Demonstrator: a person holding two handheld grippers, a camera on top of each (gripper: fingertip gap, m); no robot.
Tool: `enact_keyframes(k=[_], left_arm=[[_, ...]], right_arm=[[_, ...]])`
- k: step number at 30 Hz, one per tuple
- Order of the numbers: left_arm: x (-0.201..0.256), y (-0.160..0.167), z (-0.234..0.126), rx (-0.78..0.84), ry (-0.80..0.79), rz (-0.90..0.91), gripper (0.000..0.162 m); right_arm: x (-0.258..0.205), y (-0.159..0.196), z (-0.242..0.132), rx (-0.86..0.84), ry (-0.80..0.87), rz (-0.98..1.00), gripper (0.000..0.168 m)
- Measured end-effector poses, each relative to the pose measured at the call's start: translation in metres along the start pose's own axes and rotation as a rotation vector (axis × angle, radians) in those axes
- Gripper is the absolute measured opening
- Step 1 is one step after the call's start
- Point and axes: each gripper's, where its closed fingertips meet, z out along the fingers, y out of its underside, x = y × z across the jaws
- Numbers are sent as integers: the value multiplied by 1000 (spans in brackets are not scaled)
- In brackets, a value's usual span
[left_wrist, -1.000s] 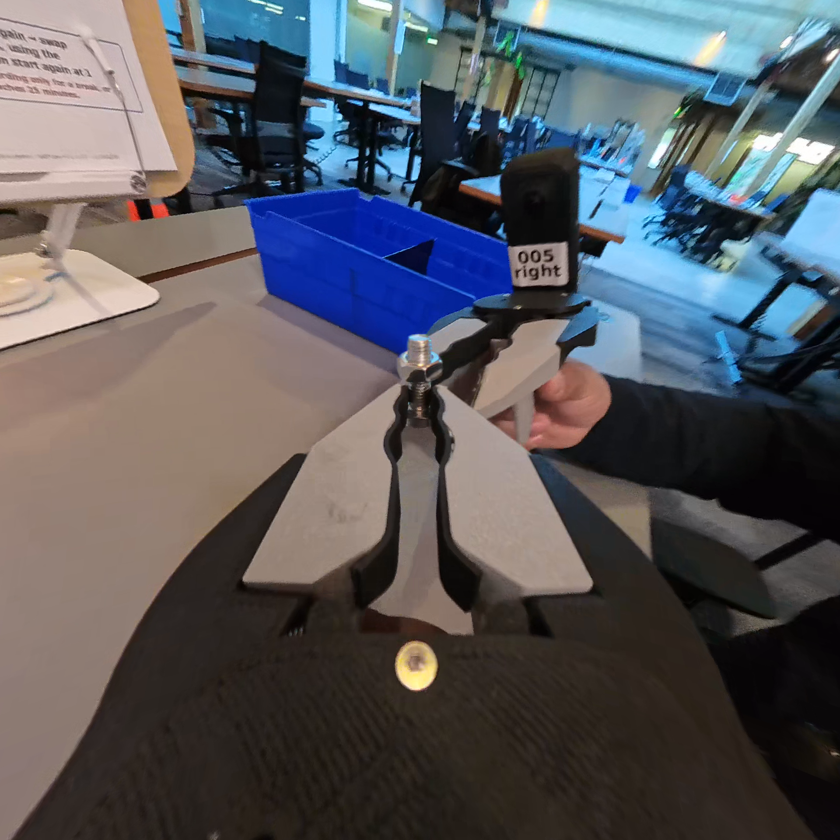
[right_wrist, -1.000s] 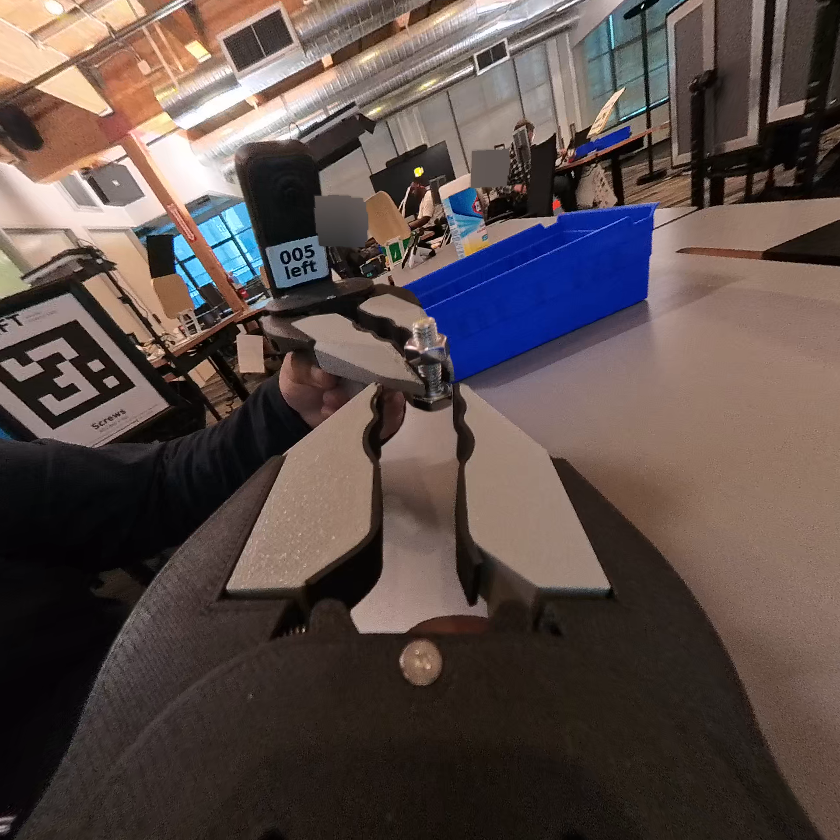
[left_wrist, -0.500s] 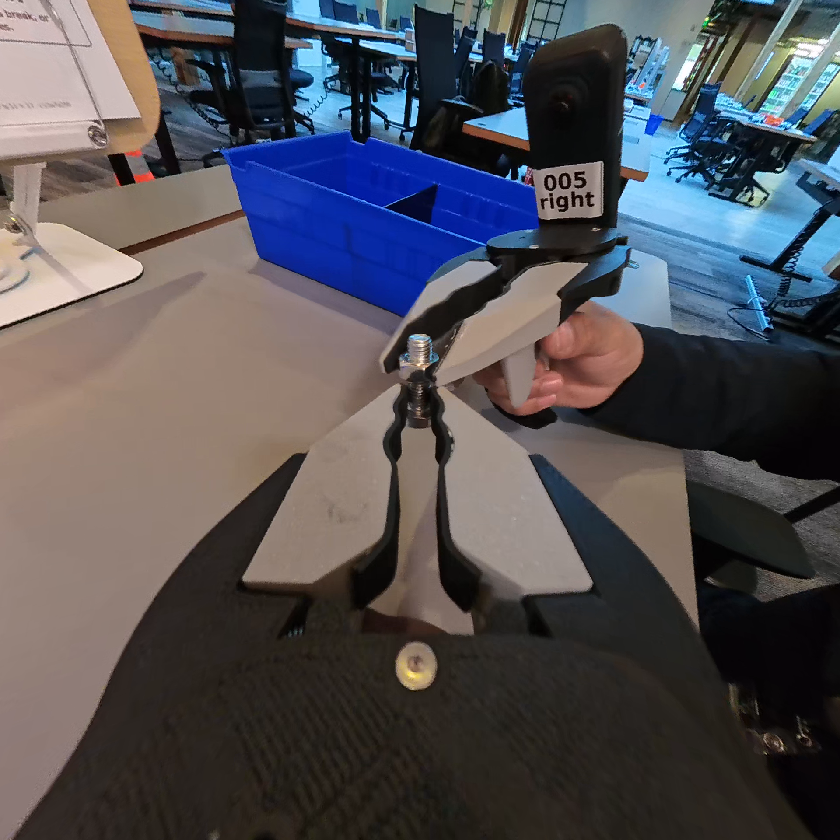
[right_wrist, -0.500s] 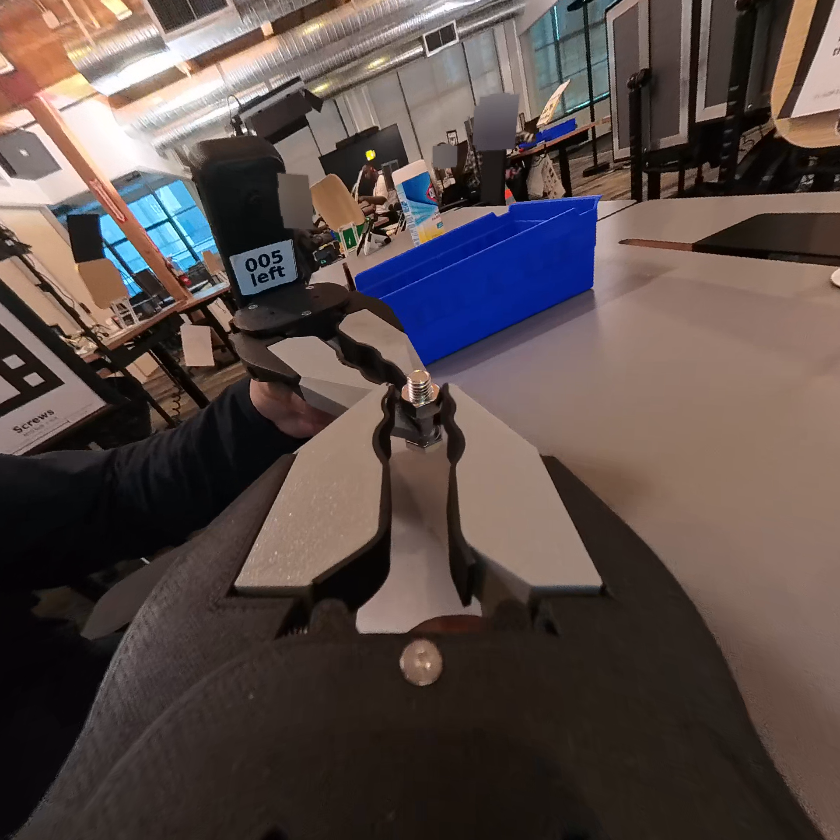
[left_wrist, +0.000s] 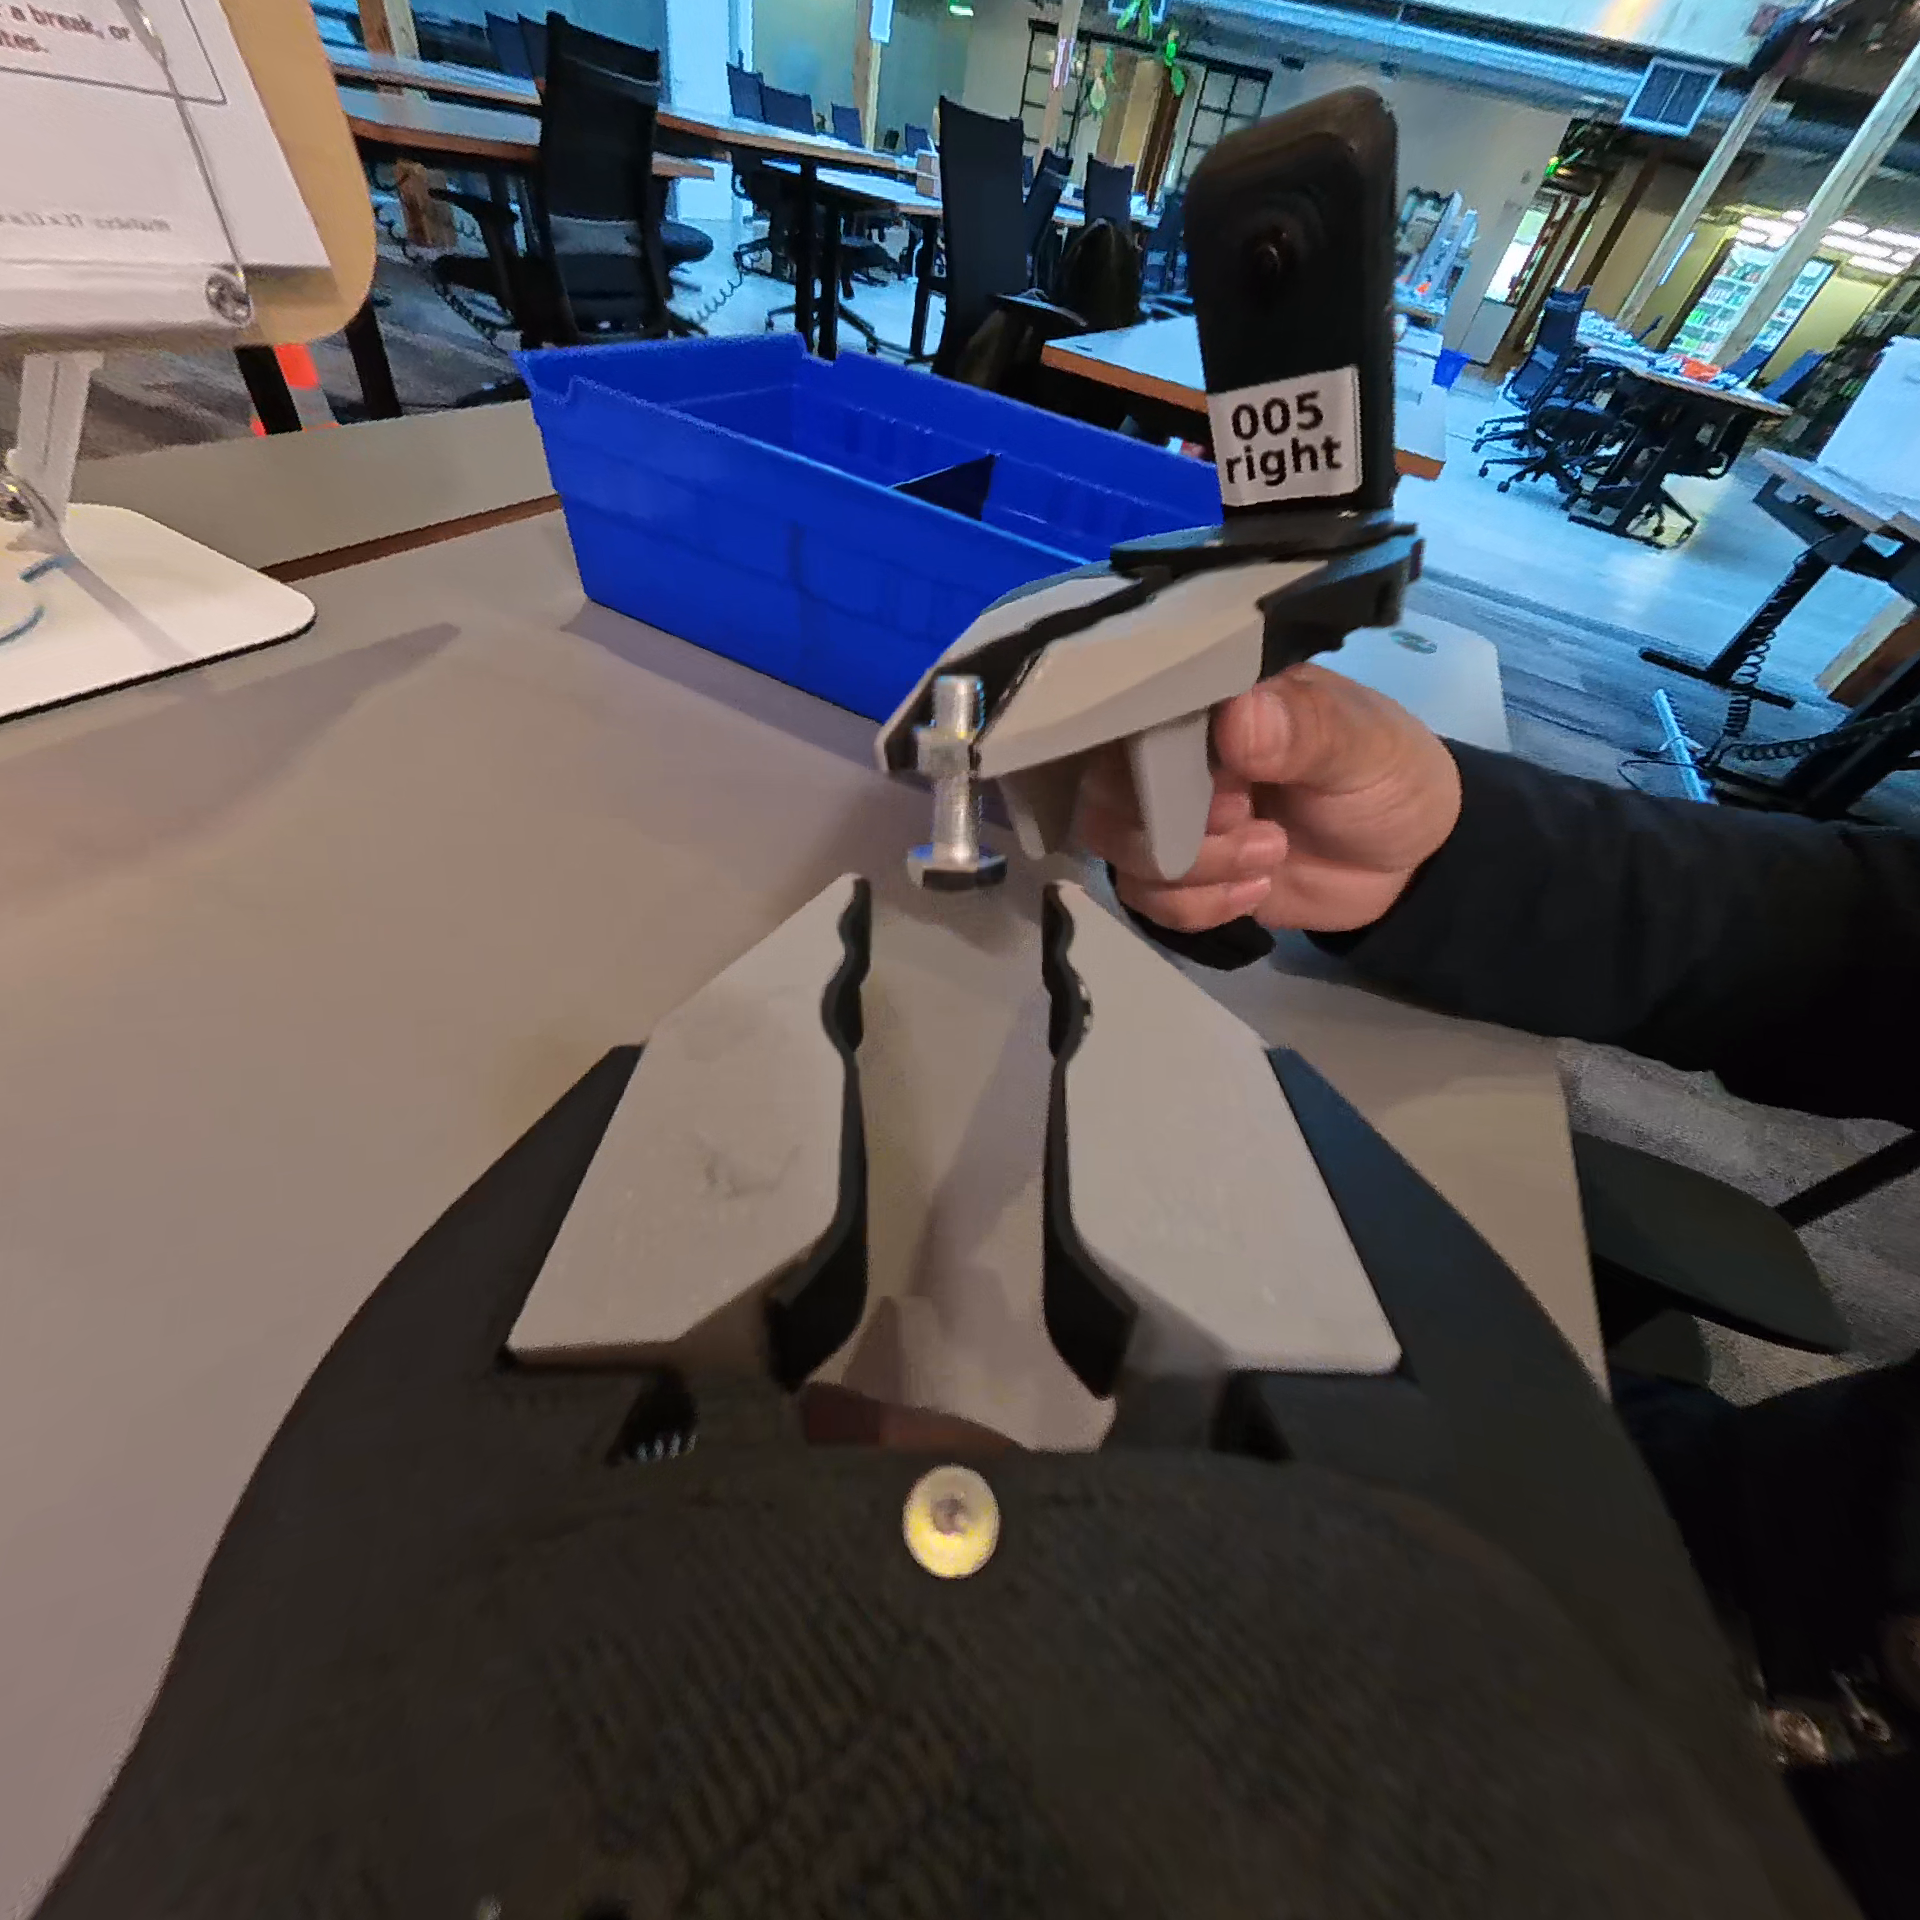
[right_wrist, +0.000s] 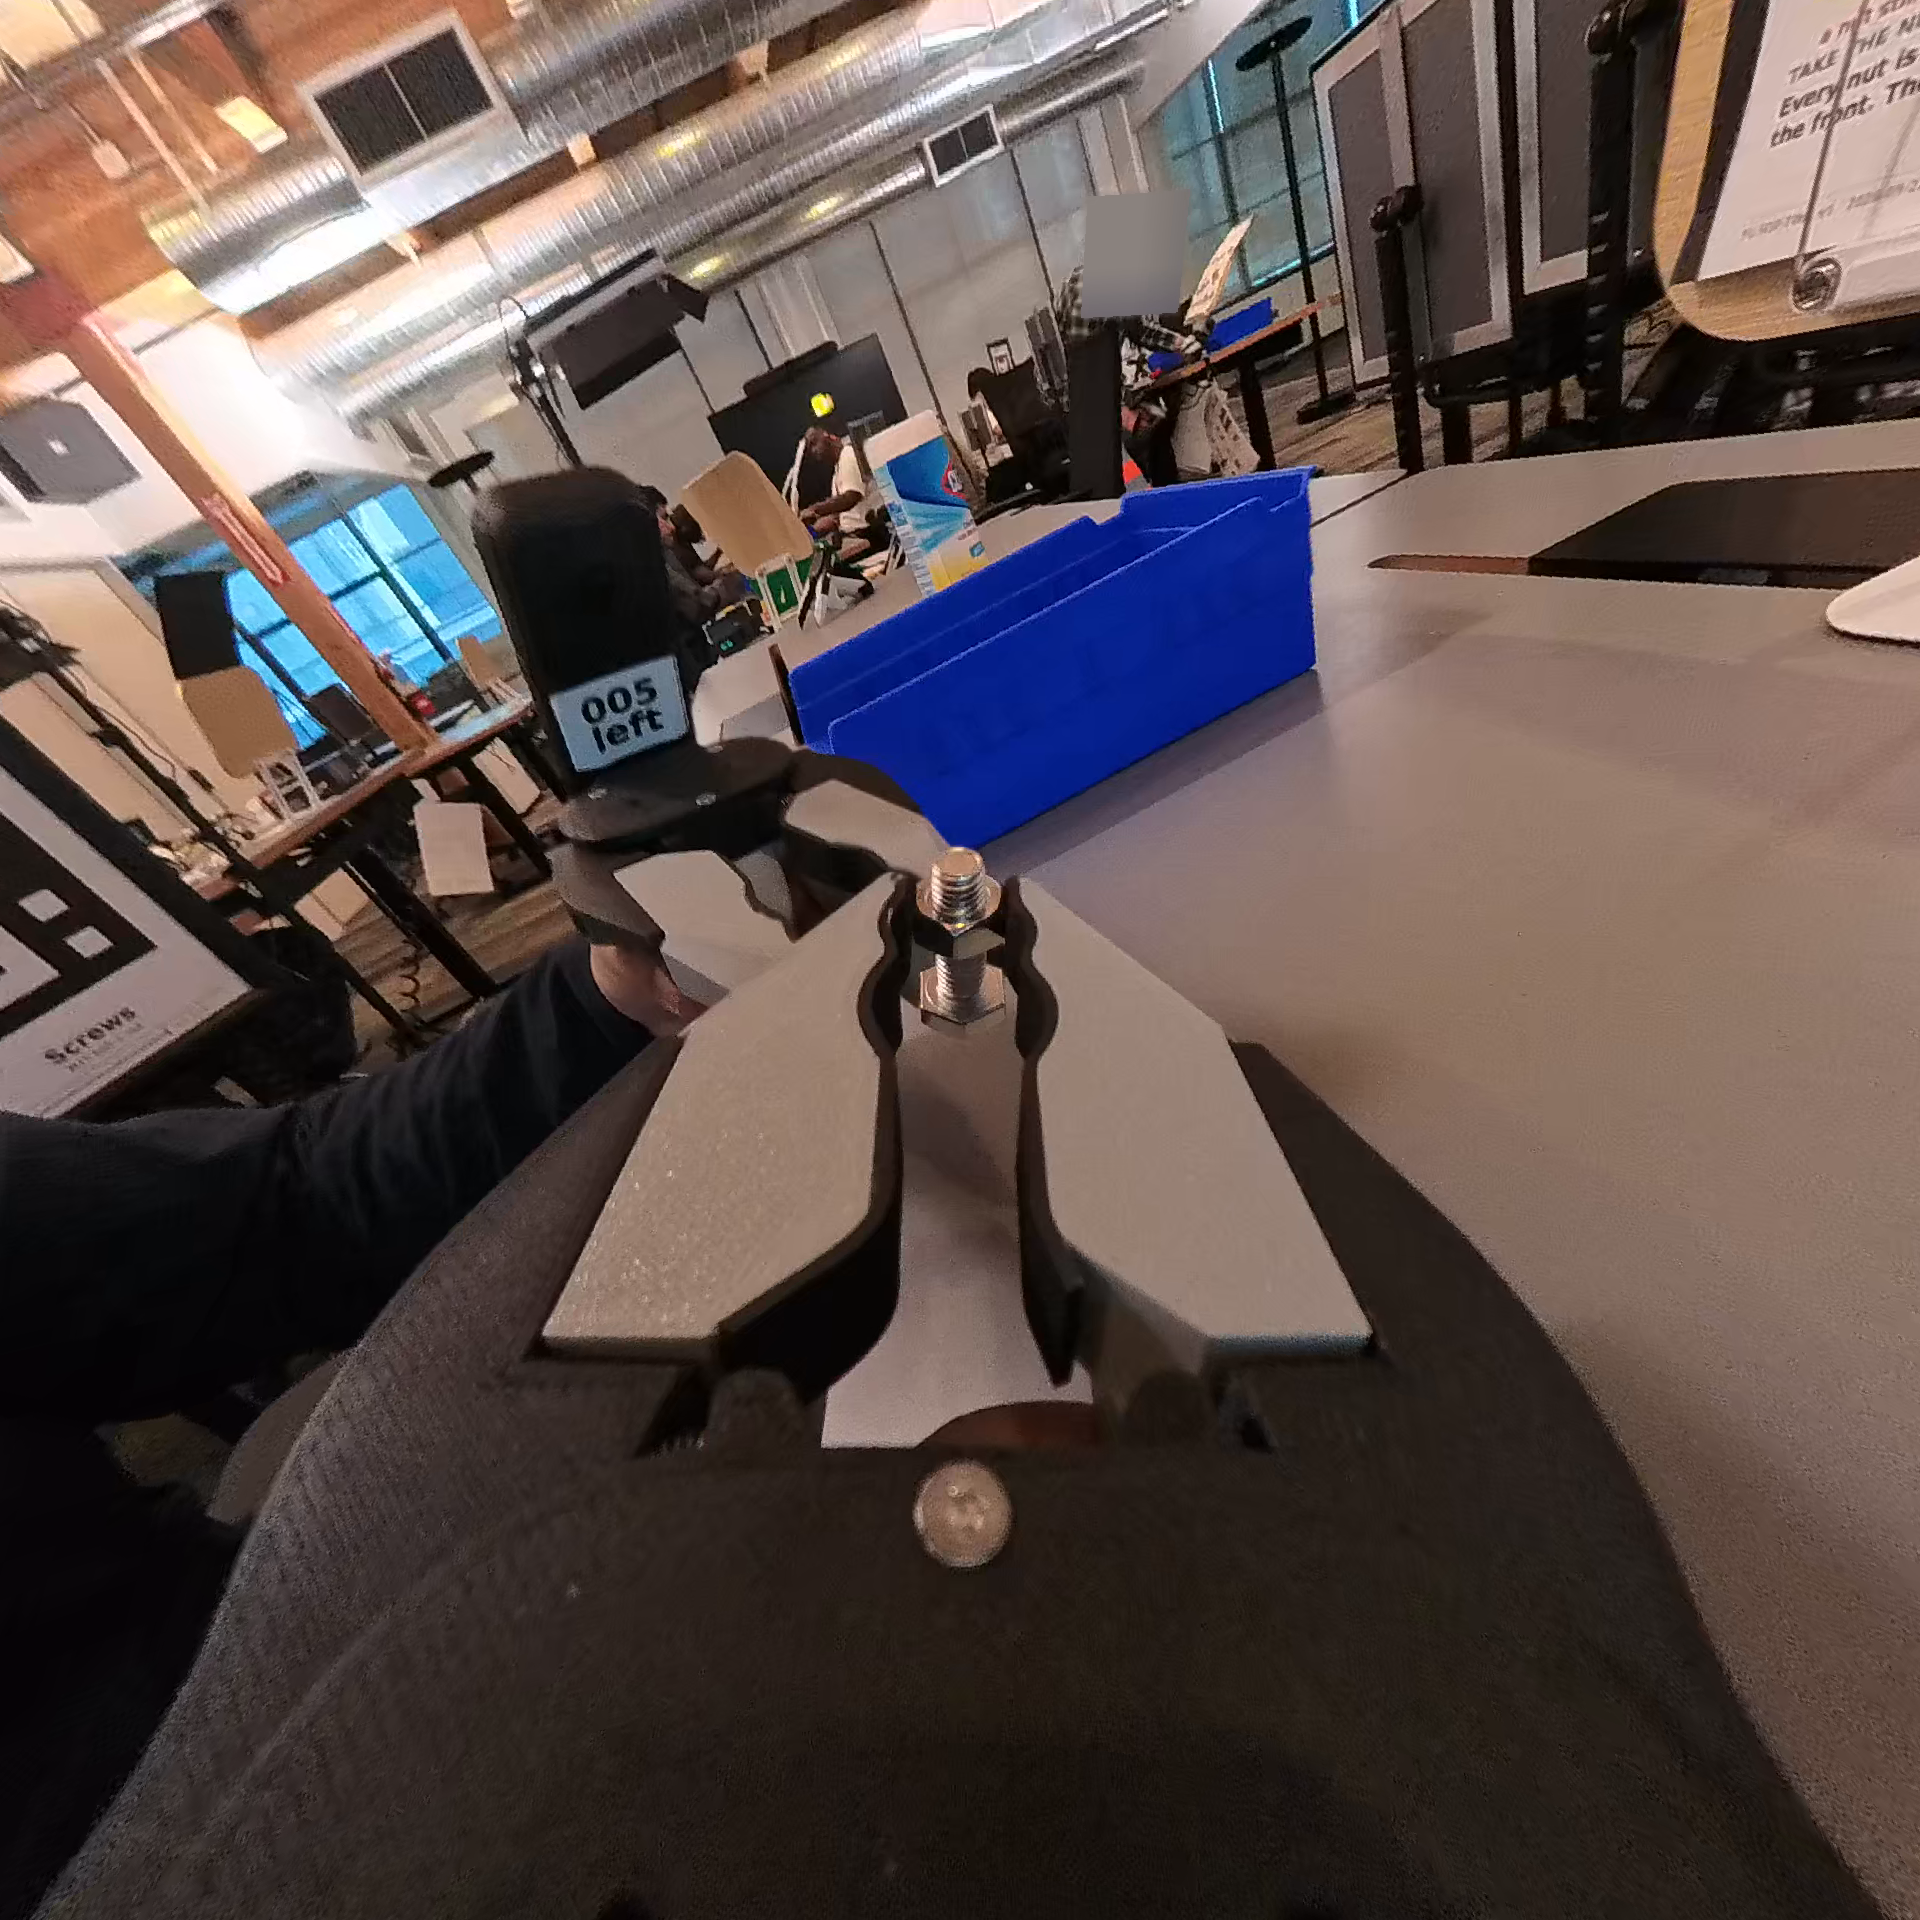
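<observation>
A silver bolt (left_wrist: 951, 790) with a nut (left_wrist: 943, 746) threaded on it stands upright above the grey table, head down. My right gripper (right_wrist: 958, 935) is shut on the nut (right_wrist: 958, 940) and carries the bolt (right_wrist: 958, 961). In the left wrist view it shows with a hand on its handle, its tips (left_wrist: 940, 743) at the nut. My left gripper (left_wrist: 951, 909) is open and empty, its tips just below and on either side of the bolt's head. It also shows in the right wrist view (right_wrist: 769, 894), open, left of the bolt.
A blue divided bin (left_wrist: 831, 540) stands on the grey table (left_wrist: 364, 883) behind the grippers; it also shows in the right wrist view (right_wrist: 1049, 665). A white stand base (left_wrist: 135, 613) with a paper sheet sits at far left. Office desks and chairs lie beyond. Less than 4 cm separates the two grippers' tips.
My left gripper was shut on the bolt's shank and has opened and let go. My right gripper closed on the nut and now holds the bolt alone.
</observation>
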Motion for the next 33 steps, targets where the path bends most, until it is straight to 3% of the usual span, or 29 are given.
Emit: enact_keyframes(k=[9,12,25,33], left_arm=[[2,5,6,-10,-31,35,31],[6,4,5,2,-6,27,18],[8,3,5,25,9,13,17],[-18,1,4,71,-128,-15,17]], right_arm=[[-10,5,6,-9,-51,1,14],[-14,5,6,-7,-73,-10,14],[-16,4,7,9,-116,35,14],[2,-5,0,39,8,-24,24]])
